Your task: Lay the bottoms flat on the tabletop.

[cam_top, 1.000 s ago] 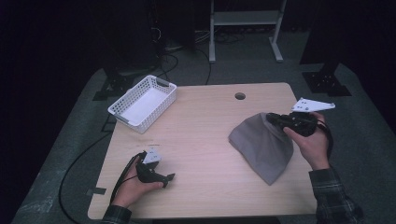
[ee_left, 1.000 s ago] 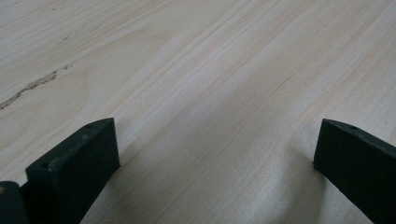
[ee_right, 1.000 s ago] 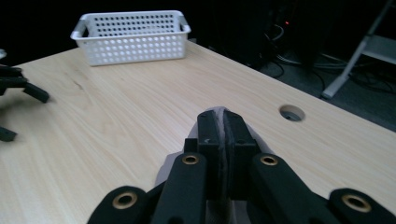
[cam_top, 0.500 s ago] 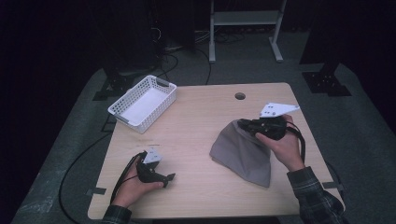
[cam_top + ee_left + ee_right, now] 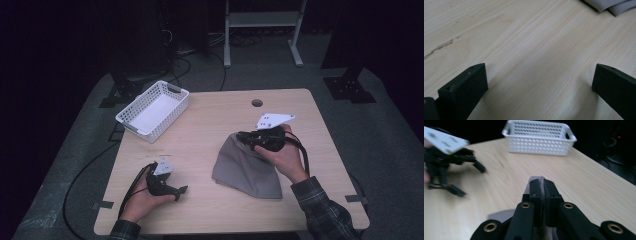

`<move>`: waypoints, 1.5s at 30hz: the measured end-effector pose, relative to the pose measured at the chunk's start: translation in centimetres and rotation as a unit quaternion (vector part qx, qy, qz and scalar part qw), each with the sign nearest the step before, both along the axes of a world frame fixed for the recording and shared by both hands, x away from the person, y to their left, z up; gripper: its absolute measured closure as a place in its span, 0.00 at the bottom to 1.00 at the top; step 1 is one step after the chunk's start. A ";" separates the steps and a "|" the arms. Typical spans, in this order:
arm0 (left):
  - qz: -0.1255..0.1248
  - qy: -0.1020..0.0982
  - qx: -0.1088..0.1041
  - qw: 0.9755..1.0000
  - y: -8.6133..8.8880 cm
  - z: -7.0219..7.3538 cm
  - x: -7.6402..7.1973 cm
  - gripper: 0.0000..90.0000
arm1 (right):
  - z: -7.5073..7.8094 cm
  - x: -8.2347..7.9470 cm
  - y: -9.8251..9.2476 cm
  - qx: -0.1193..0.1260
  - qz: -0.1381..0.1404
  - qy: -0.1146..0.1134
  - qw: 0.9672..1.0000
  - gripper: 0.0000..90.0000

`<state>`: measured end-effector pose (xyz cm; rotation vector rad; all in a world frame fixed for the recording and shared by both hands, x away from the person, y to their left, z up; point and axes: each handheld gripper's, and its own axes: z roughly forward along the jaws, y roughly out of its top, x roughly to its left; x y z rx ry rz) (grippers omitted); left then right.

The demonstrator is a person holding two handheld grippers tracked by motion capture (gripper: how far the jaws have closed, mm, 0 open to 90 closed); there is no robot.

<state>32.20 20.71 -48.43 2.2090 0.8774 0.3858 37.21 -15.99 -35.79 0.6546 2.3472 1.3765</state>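
A grey cloth [image 5: 245, 167] lies on the wooden table [image 5: 215, 112], right of centre. My right gripper [image 5: 243, 136] pinches the cloth's upper edge. In the right gripper view its jaws [image 5: 543, 185] are pressed together, with a thin grey fold of the cloth [image 5: 533, 179] between them. My left gripper [image 5: 181, 192] rests on the table near the front left with its jaws wide apart. In the left gripper view there is only bare wood between them [image 5: 539, 75], and a corner of the cloth [image 5: 609, 5] shows at the top right.
A white perforated basket [image 5: 172, 91] stands at the table's back left, seen as the basket [image 5: 539, 138] beyond the shut jaws. A cable hole [image 5: 257, 103] sits near the back edge. The left gripper [image 5: 470, 178] appears blurred at the left of the right gripper view.
My right hand has dragged the cloth leftward, from the table's right edge toward the middle. The left hand and its gripper have stayed put.
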 end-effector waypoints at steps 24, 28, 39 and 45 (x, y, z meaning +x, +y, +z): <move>-0.002 0.000 0.004 1.000 0.0 0.0 0.0 0.00 | -8.8 5.6 -7.7 -0.069 -0.159 0.091 0.981 0.93; -0.002 0.000 0.004 1.000 0.0 0.0 0.0 0.00 | -7.6 5.3 -8.4 -0.047 -0.164 0.079 0.982 0.80; -0.002 -0.001 0.004 1.000 0.0 0.0 0.0 0.00 | -3.4 3.1 -7.2 -0.014 -0.120 0.043 0.992 0.63; -0.001 0.000 0.003 1.000 0.0 0.0 0.0 0.00 | -3.3 2.4 -5.1 -0.020 -0.077 0.047 0.996 0.64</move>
